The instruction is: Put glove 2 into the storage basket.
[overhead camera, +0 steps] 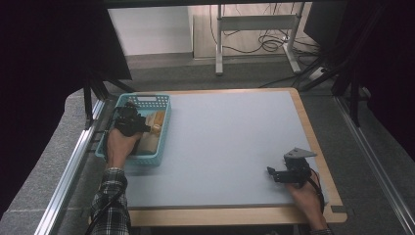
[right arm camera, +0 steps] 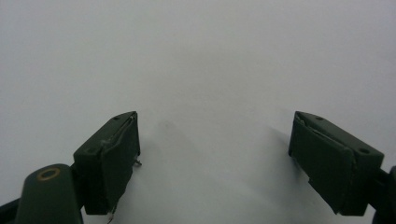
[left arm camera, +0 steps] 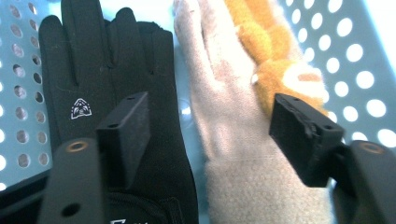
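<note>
**Q:** What did the high view establish?

**A:** The left gripper (overhead camera: 142, 125) was positioned over the blue basket (overhead camera: 164, 128) at the table's (overhead camera: 230, 142) far left edge. The right gripper (overhead camera: 275, 175) rested low at the near right of the table, well apart from the basket. That placement suggests it was parked clear of the working area.

**Q:** What did the left gripper view show?

**A:** Three items lay side by side on the basket floor: a black glove (left arm camera: 112, 84), a beige fleece glove (left arm camera: 219, 112) just beside it, and an orange plush item (left arm camera: 271, 56) lying against the beige glove's far side. The left gripper (left arm camera: 210, 123) had its fingers spread wide, holding nothing, with the beige glove lying in the gap between them. This alignment is judged a preparation for picking that glove.

**Q:** And the right gripper view?

**A:** The right gripper (right arm camera: 215, 156) had its fingers fully apart and empty above bare table surface (right arm camera: 196, 56), consistent with an idle hold.
</note>
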Demonstrator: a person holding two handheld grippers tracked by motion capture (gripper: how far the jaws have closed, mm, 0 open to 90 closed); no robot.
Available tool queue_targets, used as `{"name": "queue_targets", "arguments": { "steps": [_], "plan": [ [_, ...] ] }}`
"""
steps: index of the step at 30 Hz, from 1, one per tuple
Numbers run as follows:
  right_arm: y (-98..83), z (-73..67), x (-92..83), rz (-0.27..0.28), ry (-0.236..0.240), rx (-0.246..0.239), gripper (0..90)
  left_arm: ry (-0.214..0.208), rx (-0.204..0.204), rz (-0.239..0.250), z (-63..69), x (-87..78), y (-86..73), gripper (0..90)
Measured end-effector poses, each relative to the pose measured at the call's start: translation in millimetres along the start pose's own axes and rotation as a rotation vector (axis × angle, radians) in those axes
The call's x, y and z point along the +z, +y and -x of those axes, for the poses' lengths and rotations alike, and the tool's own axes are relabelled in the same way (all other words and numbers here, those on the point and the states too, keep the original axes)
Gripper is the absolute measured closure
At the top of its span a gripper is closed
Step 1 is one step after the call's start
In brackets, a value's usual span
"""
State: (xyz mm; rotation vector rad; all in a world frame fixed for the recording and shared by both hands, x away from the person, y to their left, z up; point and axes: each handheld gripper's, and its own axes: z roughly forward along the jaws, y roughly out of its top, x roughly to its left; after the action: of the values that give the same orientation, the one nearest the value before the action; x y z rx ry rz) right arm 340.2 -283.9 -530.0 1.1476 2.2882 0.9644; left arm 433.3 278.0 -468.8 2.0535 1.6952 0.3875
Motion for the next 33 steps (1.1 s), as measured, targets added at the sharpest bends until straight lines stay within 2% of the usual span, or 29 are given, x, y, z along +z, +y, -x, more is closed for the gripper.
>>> {"name": "queue_targets", "arguments": {
  "steps": [10, 26, 33],
  "plan": [
    [0.0, 0.0, 0.0, 0.0, 0.0, 0.0, 16.2, -0.055, -0.044, 0.069, -6.7, -8.0, -7.4, 16.8],
    [0.0, 0.0, -0.1, 0.0, 0.0, 0.0, 16.2, -0.072, -0.037, 0.105, -13.5, -21.9, -20.7, 8.1],
    [0.0, 0.0, -0.1, 0.0, 0.0, 0.0, 16.2, -0.091, -0.03, 0.118, -11.1, -26.5, -25.5, 6.0]
  ]
}}
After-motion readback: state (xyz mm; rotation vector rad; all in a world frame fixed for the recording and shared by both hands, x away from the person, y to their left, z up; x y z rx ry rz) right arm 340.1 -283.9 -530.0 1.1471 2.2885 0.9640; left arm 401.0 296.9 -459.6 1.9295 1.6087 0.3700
